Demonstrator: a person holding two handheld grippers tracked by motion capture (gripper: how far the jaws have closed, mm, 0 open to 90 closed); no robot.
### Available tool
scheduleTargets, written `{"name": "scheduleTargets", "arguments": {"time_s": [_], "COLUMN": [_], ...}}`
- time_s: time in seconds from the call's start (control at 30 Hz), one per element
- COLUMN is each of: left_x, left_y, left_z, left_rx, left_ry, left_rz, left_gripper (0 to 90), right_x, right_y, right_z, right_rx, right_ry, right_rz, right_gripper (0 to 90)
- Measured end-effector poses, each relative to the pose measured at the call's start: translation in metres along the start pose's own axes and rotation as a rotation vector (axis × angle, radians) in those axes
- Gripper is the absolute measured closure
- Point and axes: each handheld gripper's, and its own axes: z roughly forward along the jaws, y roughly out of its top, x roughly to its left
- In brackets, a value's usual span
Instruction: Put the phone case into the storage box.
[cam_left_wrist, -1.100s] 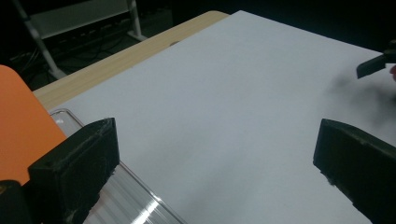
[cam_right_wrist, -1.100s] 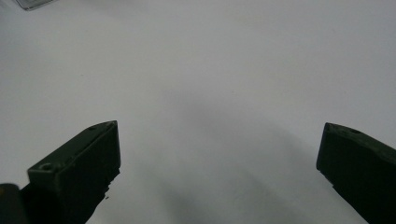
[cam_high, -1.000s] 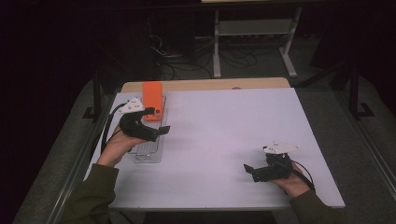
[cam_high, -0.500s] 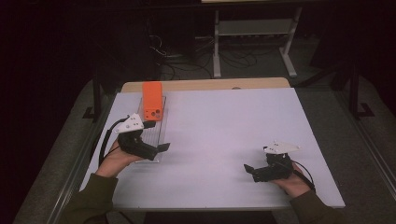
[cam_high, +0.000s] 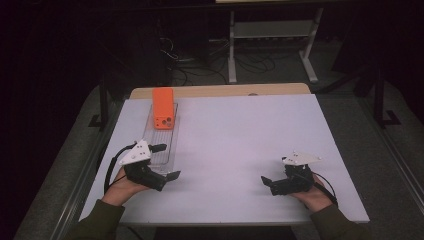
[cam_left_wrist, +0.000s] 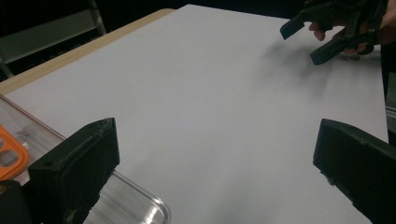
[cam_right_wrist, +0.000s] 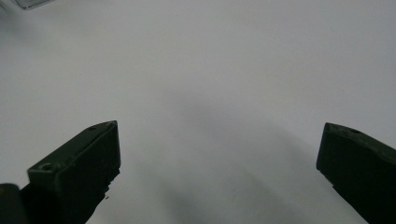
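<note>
An orange phone (cam_high: 163, 108) lies camera-side up at the far end of a clear plastic tray (cam_high: 161, 150), at about ten o'clock on the white table (cam_high: 240, 140). The left gripper (cam_high: 165, 162) sits at the tray's near end, at about eight o'clock, jaws spread wide and holding nothing, its hand low on the table, likely so the tray is free. The right gripper (cam_high: 267, 183) waits at four o'clock, well apart from the phone, jaws likewise spread and empty, pointing toward the table's middle, seemingly parked out of the way.
</note>
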Motion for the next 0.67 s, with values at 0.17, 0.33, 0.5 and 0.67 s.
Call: {"name": "scheduleTargets", "arguments": {"time_s": [0.17, 0.33, 0.5, 0.67], "left_x": [-0.001, -0.002, -0.001, -0.001], "left_y": [-0.01, -0.02, -0.022, -0.023], "left_z": [-0.004, -0.006, -0.006, -0.005], "left_rx": [-0.023, -0.032, -0.027, -0.026], "left_ry": [0.0, 0.004, 0.003, 0.001], "left_rz": [-0.017, -0.031, -0.034, -0.037], "left_gripper": [0.0, 0.0, 0.0, 0.0], "right_x": [0.0, 0.0, 0.0, 0.0], "right_y": [-0.001, -0.001, -0.001, -0.002], "right_z": [0.0, 0.0, 0.0, 0.0], "right_rx": [0.002, 0.002, 0.006, 0.009], "right_ry": [-0.004, -0.003, -0.002, -0.002], "right_rz": [-0.003, -0.008, -0.007, -0.009], "right_gripper": [0.0, 0.0, 0.0, 0.0]}}
